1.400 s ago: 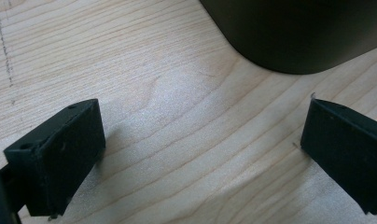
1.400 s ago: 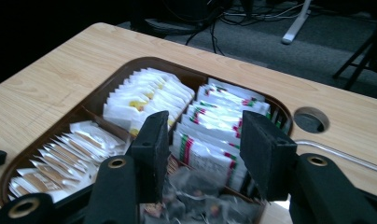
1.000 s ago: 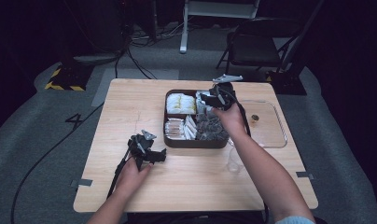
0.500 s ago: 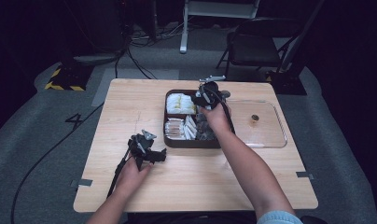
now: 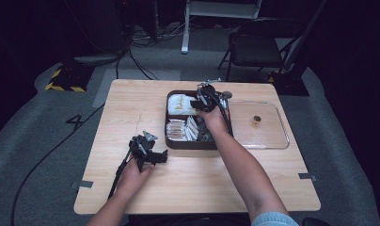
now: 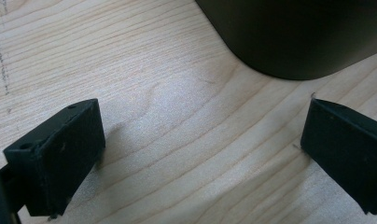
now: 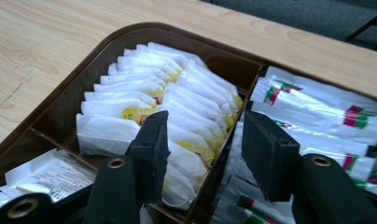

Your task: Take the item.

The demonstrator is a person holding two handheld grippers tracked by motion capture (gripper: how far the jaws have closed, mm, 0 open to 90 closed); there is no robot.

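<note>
**Right gripper poised over the tea bags**

The right gripper (image 7: 203, 156) hung half-open and empty over the yellow-tagged tea bags (image 7: 158, 107) in the brown tray's (image 5: 168, 141) far-left compartment. Straddling one bag's top edge, clear of the divider, seemed wisest. Beside the tray, the left gripper (image 6: 200, 154) rested wide open.

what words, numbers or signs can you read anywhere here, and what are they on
"4": a dark figure on the grey floor, left of the table.
Yellow and black hazard stripes, no words: on a low block on the floor.
Small print on the white packets in the tray: too blurred to read.
Yellow marks on the tea bags and red-green marks on the sachets: no letters legible.
</note>
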